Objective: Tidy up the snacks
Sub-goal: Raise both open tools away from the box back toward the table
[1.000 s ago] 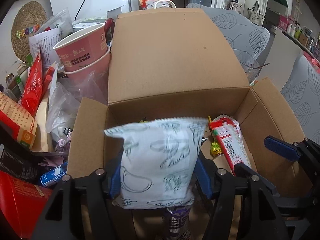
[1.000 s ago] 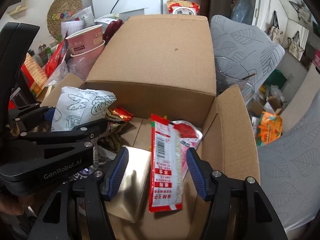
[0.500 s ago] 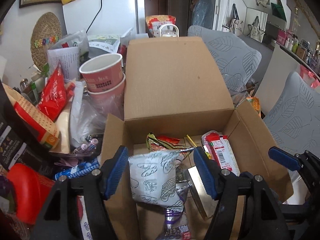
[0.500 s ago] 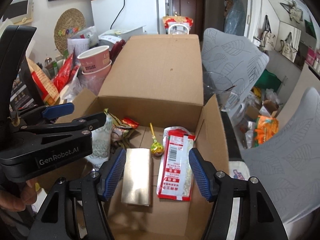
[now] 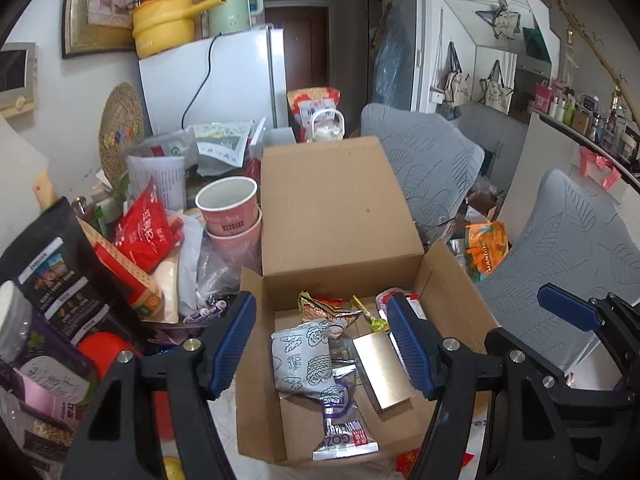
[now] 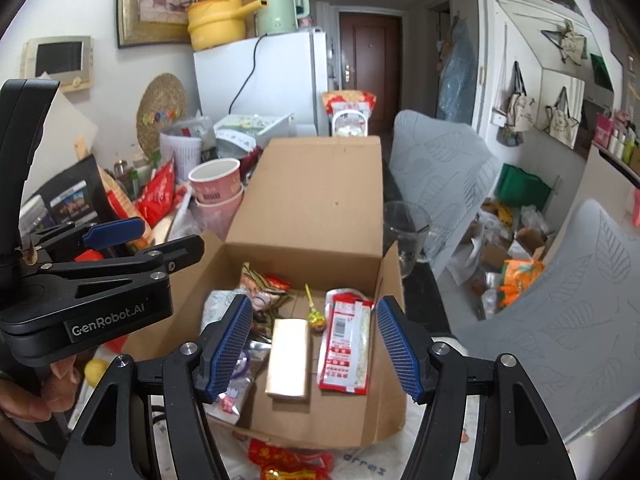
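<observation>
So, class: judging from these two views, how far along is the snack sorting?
Done: white doodle-print packet, gold foil block and red-and-white sachet lie in the brown cardboard box. In hand: nothing; left gripper and right gripper are open. Left: red wrappers lie outside.

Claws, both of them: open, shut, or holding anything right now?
Left claw: open, holding nothing, above the cardboard box.
Right claw: open, holding nothing, also above the box.

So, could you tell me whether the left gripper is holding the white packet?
No, the left gripper is open and empty; the white packet lies in the box.
</observation>
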`<state>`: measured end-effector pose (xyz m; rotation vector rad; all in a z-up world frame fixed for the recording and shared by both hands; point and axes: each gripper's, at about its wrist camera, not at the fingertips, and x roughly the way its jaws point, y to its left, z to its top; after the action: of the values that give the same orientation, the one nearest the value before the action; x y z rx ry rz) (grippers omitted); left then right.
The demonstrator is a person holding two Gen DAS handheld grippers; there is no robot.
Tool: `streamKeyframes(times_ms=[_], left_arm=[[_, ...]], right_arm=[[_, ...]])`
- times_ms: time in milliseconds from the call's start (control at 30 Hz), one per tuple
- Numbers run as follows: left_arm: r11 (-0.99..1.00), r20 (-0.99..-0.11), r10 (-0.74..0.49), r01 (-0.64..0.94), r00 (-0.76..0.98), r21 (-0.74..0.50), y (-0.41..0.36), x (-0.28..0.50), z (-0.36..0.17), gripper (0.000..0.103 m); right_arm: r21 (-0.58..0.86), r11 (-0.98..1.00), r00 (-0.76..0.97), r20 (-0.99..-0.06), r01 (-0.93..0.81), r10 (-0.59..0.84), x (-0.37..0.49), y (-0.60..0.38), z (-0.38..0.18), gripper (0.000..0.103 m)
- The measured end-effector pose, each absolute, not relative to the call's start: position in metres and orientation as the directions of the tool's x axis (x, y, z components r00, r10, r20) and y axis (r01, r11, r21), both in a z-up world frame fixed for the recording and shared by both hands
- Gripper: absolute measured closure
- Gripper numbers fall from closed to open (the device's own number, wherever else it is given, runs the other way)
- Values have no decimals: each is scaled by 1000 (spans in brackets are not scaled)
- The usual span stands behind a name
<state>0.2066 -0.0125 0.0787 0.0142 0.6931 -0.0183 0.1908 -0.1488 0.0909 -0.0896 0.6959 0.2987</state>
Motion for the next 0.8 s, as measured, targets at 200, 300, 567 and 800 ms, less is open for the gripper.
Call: streamKeyframes(times_ms=[200,300,567,800], left_arm=[[999,-597,-31,41,802,3,-15,172,102,35],[999,-580,-43,54,814,1,-17,155,110,35],[996,-544,-86,91,835,-18,-17,108,124,35],[994,-534,-101,107,840,-19,-14,67,125,35]], right_arm=[[8,954,769,-591,-298,245,158,-155,116,37],[1,954,785,-569,-299,246,143,-156,125,37],[-34,950,820,-516,-309,248,95,-155,144,37],[-37,948,830,-494,-317,259,58,-154,145,33]])
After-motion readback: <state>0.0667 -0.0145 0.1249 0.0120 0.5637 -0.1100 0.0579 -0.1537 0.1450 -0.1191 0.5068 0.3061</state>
